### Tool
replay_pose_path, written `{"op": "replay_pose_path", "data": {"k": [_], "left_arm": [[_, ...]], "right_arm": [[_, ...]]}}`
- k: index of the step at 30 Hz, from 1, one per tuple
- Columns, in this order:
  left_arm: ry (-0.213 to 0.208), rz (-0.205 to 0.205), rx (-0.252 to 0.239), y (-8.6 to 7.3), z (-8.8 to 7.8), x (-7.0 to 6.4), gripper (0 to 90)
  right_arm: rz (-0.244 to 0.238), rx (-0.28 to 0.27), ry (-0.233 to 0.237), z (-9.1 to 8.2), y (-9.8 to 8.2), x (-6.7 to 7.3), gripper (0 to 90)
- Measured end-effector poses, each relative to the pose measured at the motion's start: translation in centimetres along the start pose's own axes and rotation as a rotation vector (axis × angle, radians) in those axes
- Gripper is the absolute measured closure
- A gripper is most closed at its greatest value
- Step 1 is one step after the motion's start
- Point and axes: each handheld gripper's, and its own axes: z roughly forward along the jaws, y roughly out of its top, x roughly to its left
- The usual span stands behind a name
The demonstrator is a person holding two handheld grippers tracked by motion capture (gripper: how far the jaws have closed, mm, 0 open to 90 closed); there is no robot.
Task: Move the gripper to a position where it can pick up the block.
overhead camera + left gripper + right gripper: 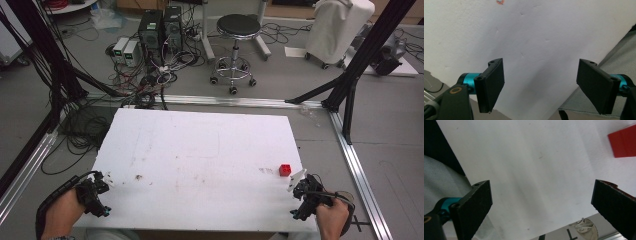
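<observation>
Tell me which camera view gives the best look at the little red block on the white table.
The high view: the whole red block sits there on the white table, near its right edge, just ahead of the right gripper. The right gripper view catches part of it, large but cut off by the frame edge. The left gripper view looks across bare tabletop.

The red block (624,142) runs off the right gripper view's right edge. The table's (200,150) near edge is cut by the high view's bottom.

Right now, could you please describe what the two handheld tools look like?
Both the left tool and the right tool have flat black rectangular jaws on teal fittings. In the high view a black cable trails from the left one.
</observation>
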Motion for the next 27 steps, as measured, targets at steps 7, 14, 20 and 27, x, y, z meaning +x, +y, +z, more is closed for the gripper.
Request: {"op": "replay_pose_path", "data": {"k": [7, 14, 20, 27], "left_arm": [[0.005, 0.001, -0.001, 0.0, 0.1, 0.1, 22.6], [0.003, 0.001, 0.002, 0.0, 0.2, 0.1, 22.6], [-0.001, 0.001, 0.003, 0.1, 0.3, 0.1, 22.6], [-0.003, -0.002, -0.002, 0.1, 0.5, 0.1, 22.6]], "right_arm": [[-0.016, -0.041, 0.006, -0.9, -0.5, -1.8, 2.6], [-0.026, -0.073, 0.02, -2.1, -0.9, -4.4, 2.6], [-0.065, -0.076, 0.025, -3.1, -0.3, -6.1, 2.6], [-0.119, -0.079, 0.04, -3.9, 0.7, -7.5, 2.6]]}}
